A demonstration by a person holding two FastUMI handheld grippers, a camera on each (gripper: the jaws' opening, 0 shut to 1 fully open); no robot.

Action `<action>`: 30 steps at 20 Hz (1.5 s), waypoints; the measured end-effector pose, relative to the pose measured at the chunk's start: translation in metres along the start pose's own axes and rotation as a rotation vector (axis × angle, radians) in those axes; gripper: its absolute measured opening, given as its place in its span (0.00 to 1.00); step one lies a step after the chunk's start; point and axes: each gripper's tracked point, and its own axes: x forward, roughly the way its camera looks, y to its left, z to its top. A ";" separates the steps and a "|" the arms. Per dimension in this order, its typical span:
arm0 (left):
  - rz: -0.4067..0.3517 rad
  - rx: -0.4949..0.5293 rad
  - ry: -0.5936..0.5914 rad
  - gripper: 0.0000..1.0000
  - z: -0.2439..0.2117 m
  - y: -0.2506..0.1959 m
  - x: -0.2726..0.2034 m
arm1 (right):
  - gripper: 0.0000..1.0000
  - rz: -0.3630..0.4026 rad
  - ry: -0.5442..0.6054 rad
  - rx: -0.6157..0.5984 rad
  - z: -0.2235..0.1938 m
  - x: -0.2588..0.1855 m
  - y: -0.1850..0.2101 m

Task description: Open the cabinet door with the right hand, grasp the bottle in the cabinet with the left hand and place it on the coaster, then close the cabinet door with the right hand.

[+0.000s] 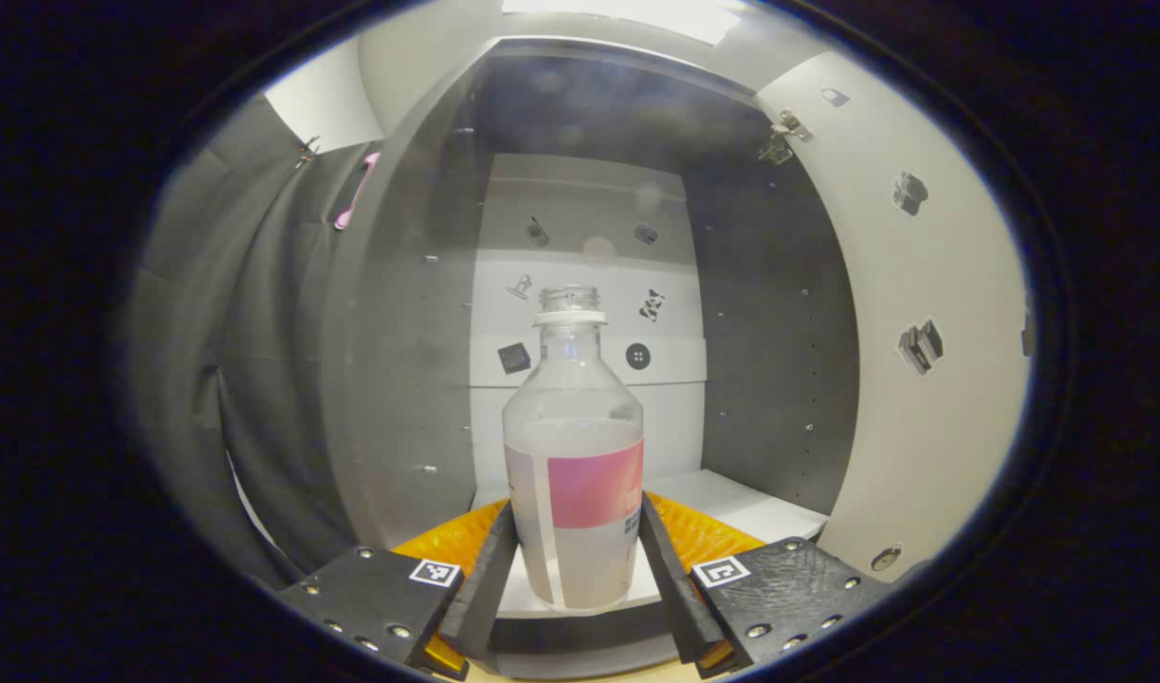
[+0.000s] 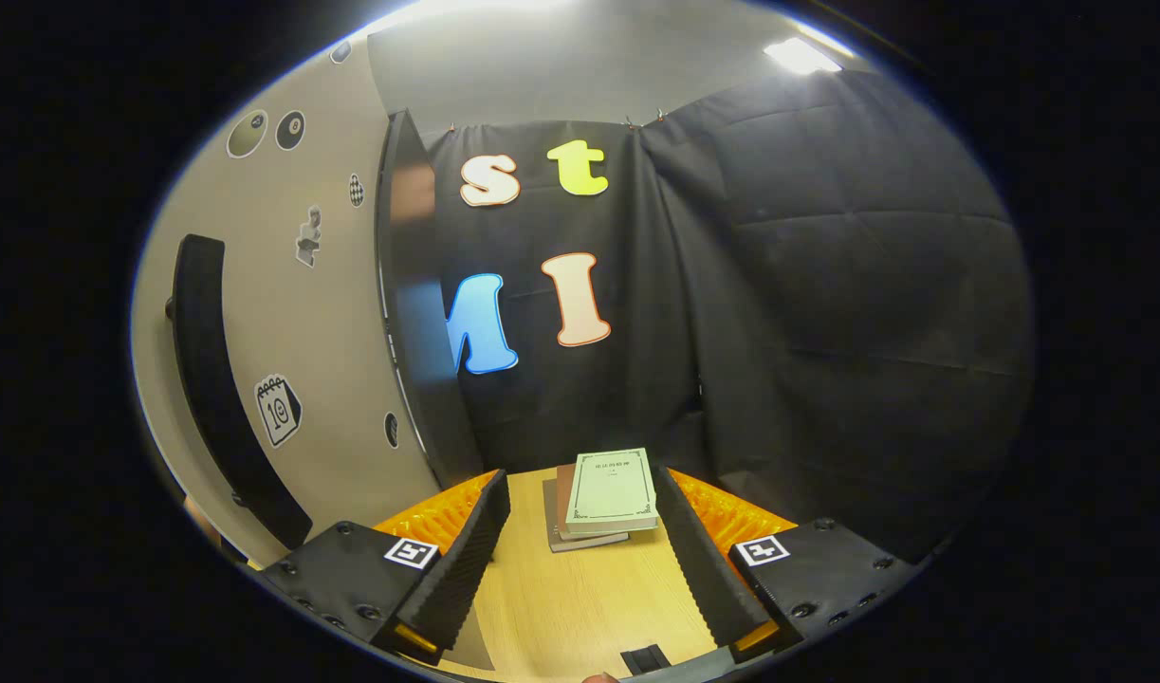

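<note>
Left claw (image 1: 577, 555) spread around upright bottle (image 1: 574, 455) at cabinet shelf (image 1: 750, 507) front edge, unclenched; right claw (image 2: 575, 550) released, door (image 2: 285, 313) already swung open.

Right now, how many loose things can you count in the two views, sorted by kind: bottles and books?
Bottles: 1, the bottle, standing on the cabinet shelf between the left gripper jaws.
Books: 3, a stack of books on the wooden table.
Total: 4
</note>
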 end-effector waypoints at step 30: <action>0.237 -0.076 0.152 0.72 -0.181 0.055 -0.252 | 0.98 0.219 0.054 -0.021 -0.027 0.000 0.013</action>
